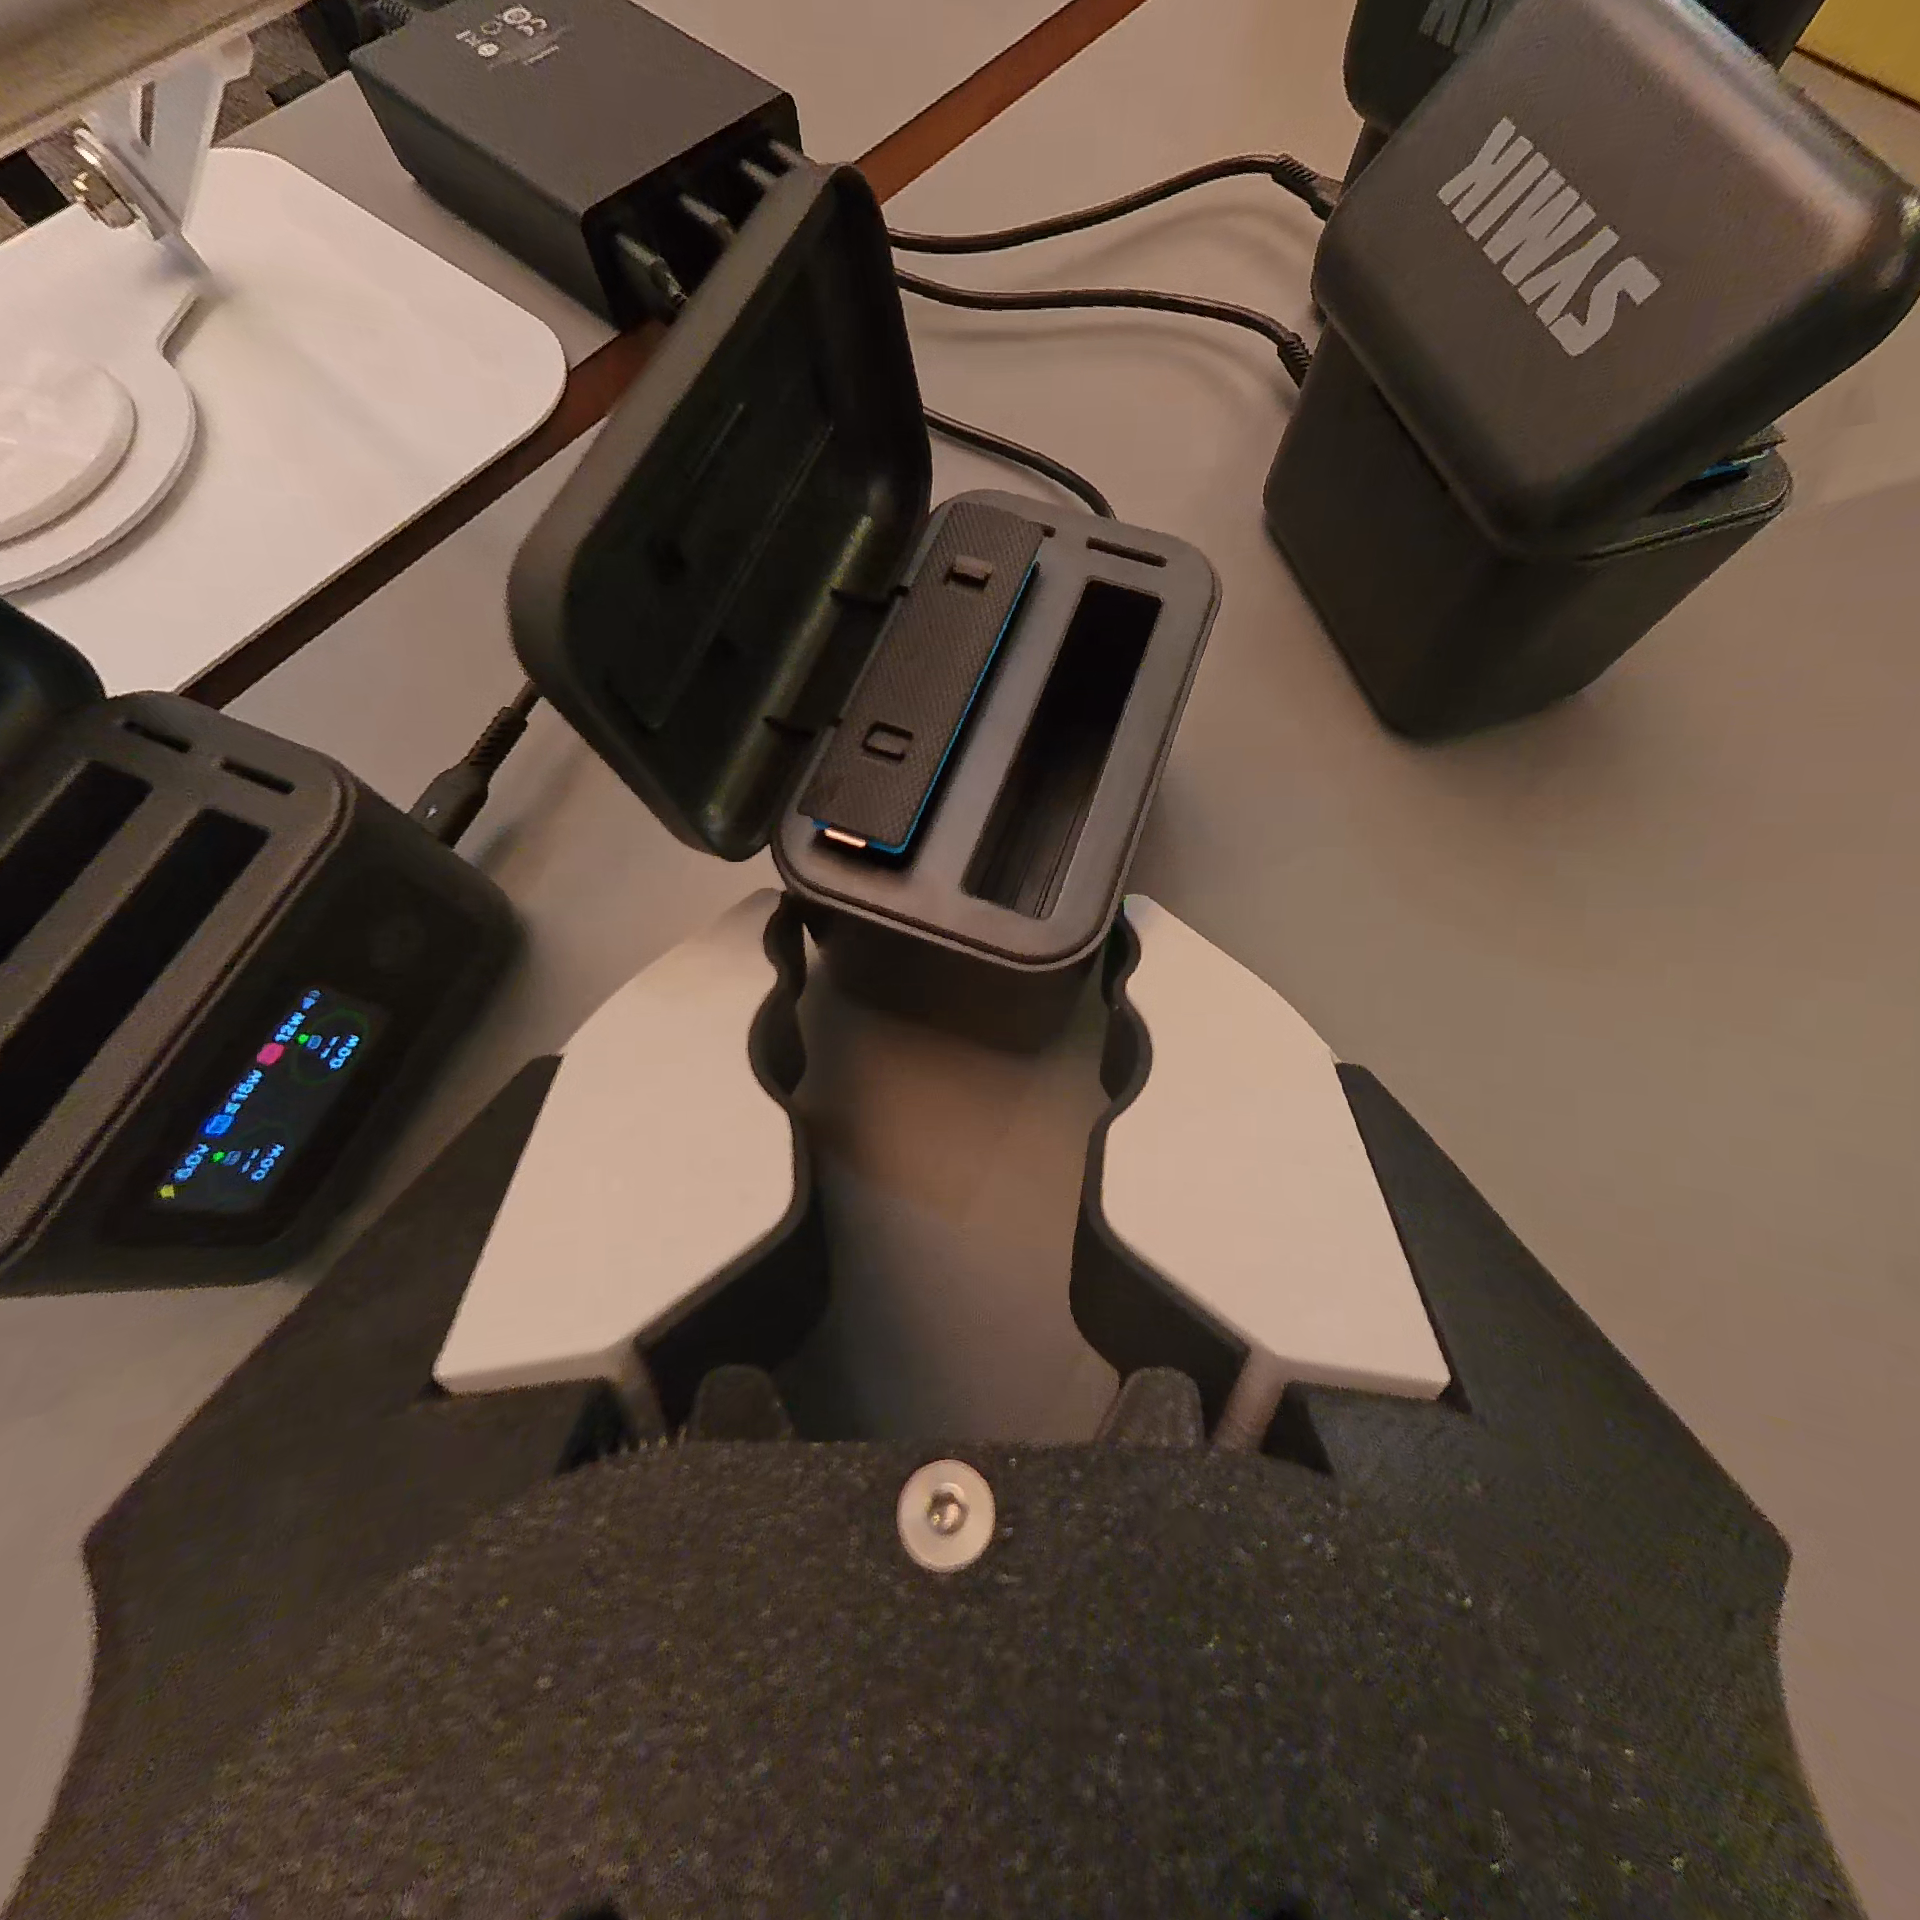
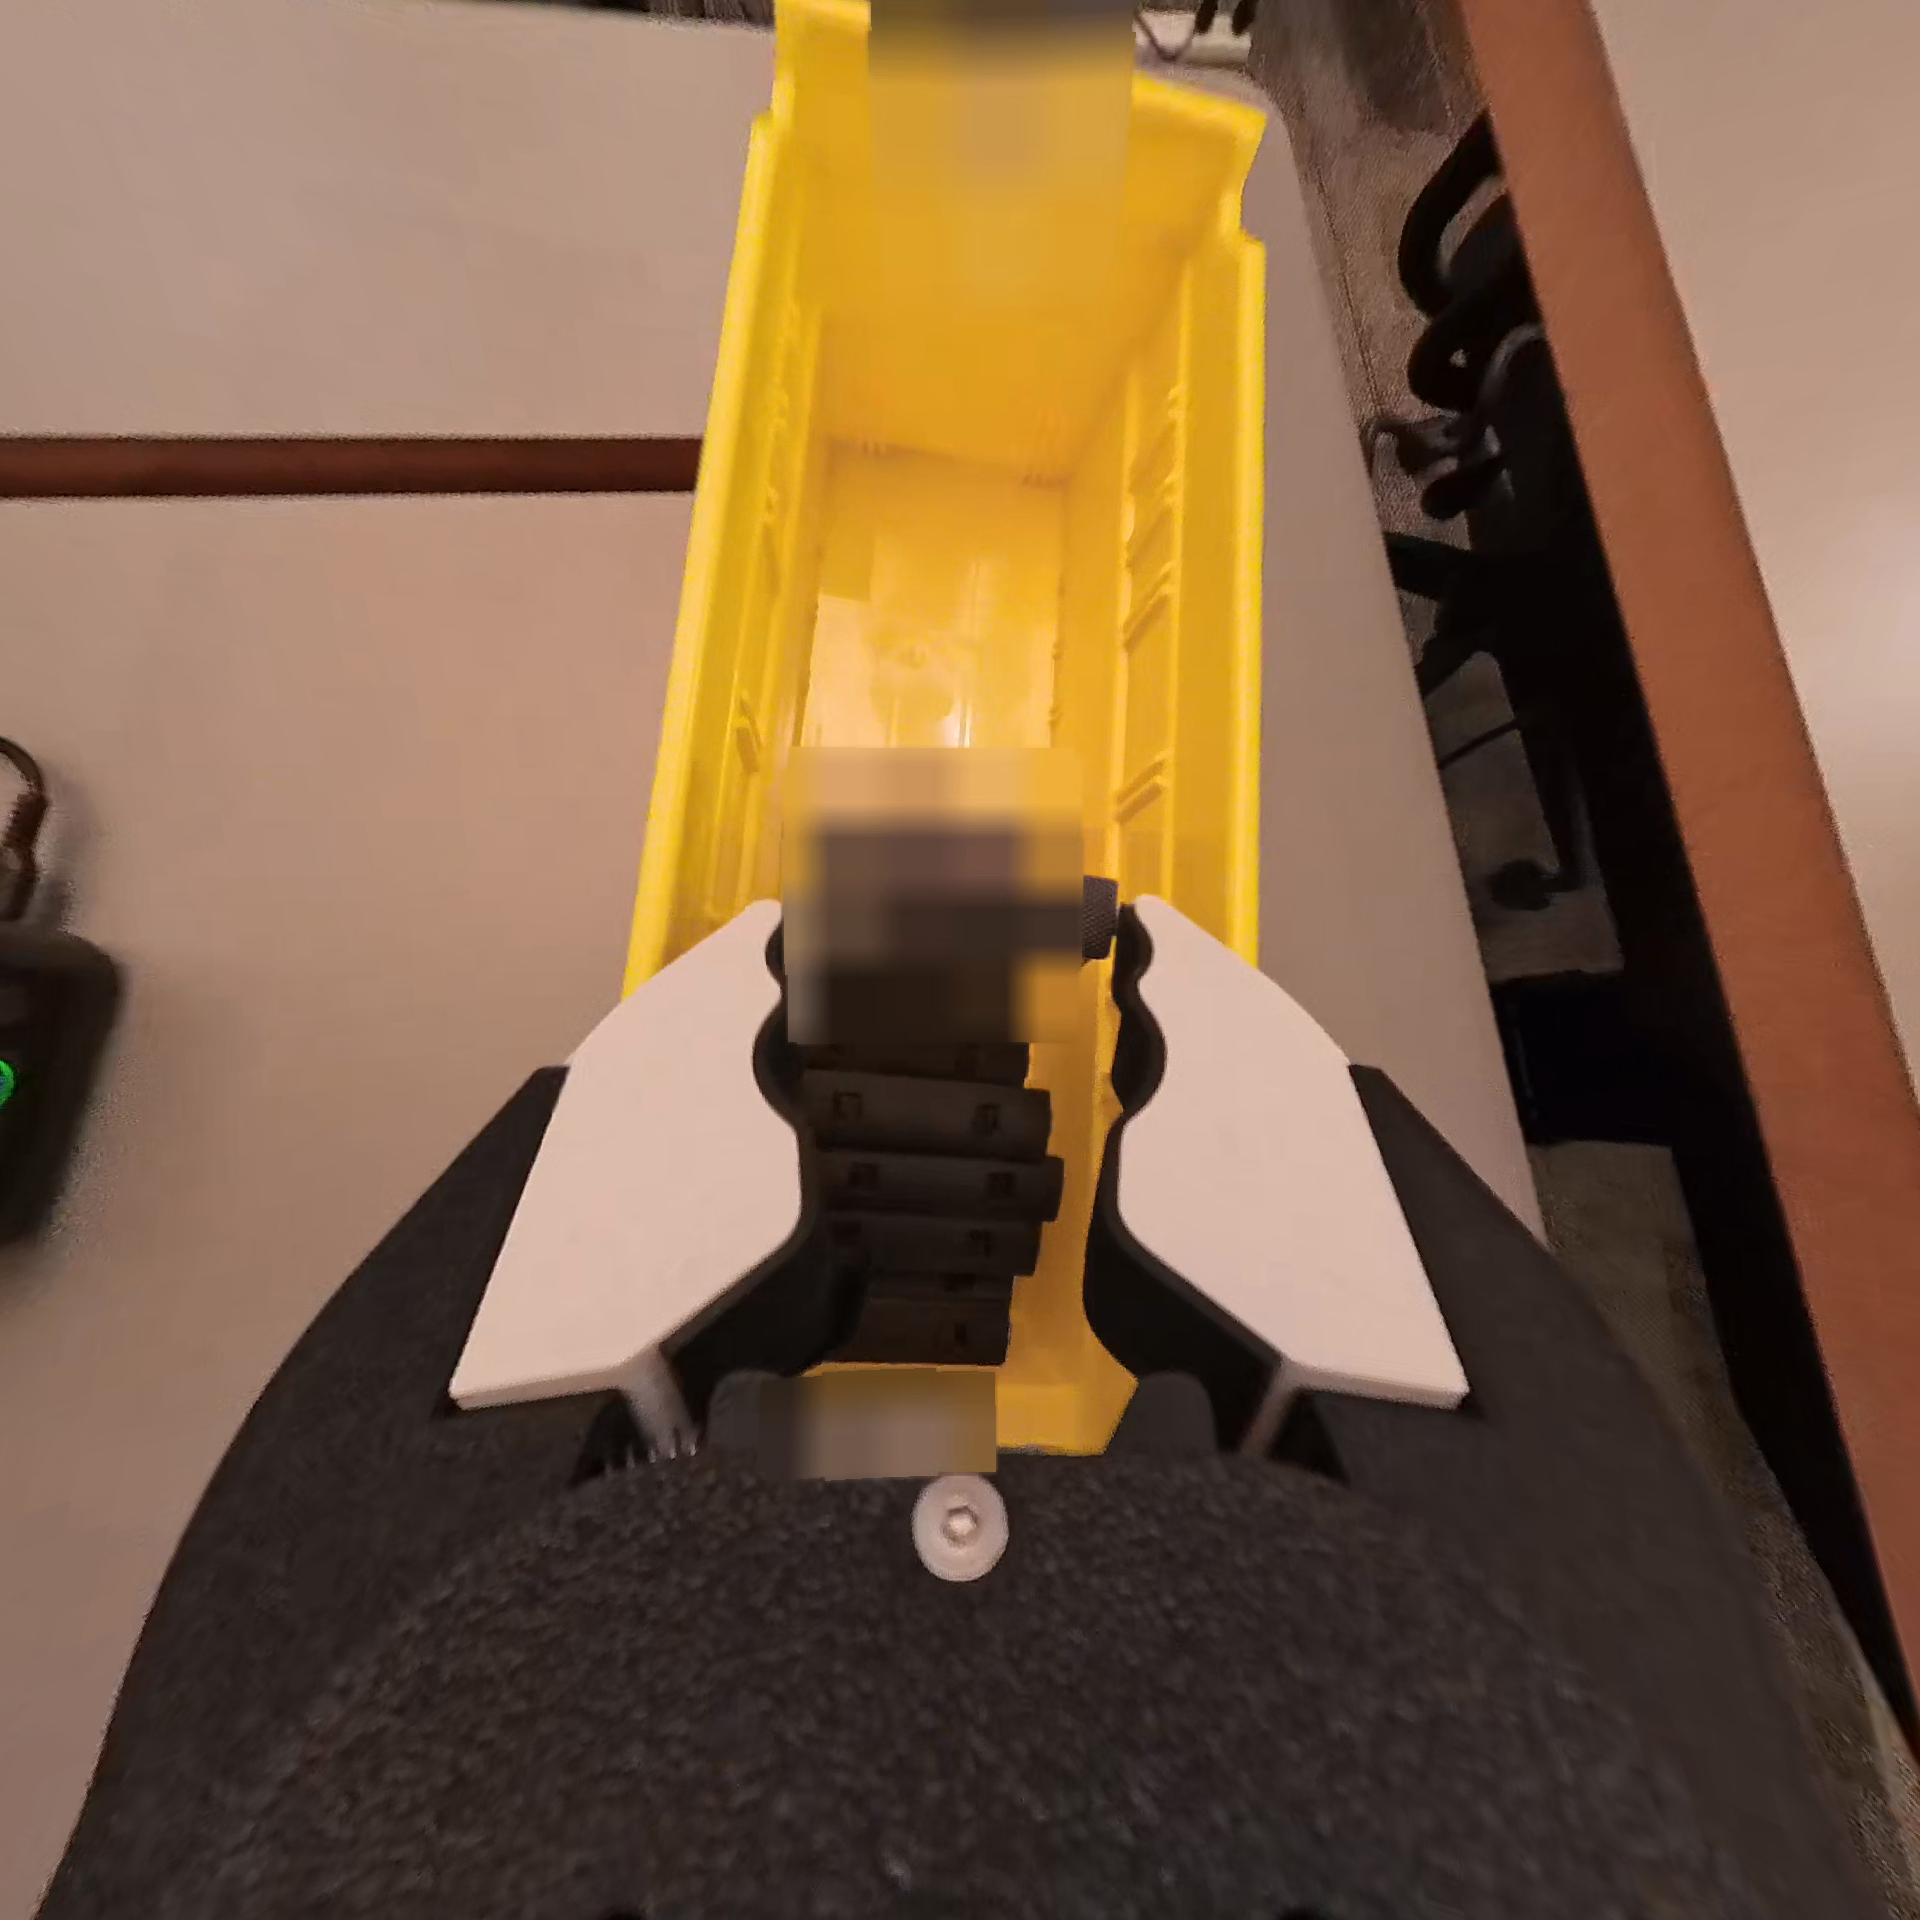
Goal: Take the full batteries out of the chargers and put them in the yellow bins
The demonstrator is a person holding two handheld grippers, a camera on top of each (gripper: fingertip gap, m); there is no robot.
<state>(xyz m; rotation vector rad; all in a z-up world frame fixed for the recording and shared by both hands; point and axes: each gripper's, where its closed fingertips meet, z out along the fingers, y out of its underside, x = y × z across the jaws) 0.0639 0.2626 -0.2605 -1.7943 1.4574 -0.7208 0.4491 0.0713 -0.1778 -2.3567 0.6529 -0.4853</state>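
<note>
In the left wrist view my left gripper [image 1: 954,925] is shut on the lower body of a black two-slot charger [image 1: 1184,665]. Its lid [image 1: 727,499] stands open to the left. A black battery with a blue edge [image 1: 914,707] sits in the left slot; the right slot [image 1: 1070,748] is empty. In the right wrist view my right gripper [image 2: 951,935] hangs over the near end of a long yellow bin [image 2: 727,520]. A black battery [image 2: 1099,916] spans between the fingertips, mostly under a mosaic patch. Several black batteries [image 2: 925,1164] lie stacked in the bin below.
A second open charger with a lit screen [image 1: 239,987] stands at the left. A third charger [image 1: 1558,416], lid ajar, stands at the right. A black power hub [image 1: 561,135], cables [image 1: 1091,301] and a white pad [image 1: 260,364] lie behind. Dark cables [image 2: 1475,343] hang right of the bin. My hands' fingertips stand some 45 cm from each other.
</note>
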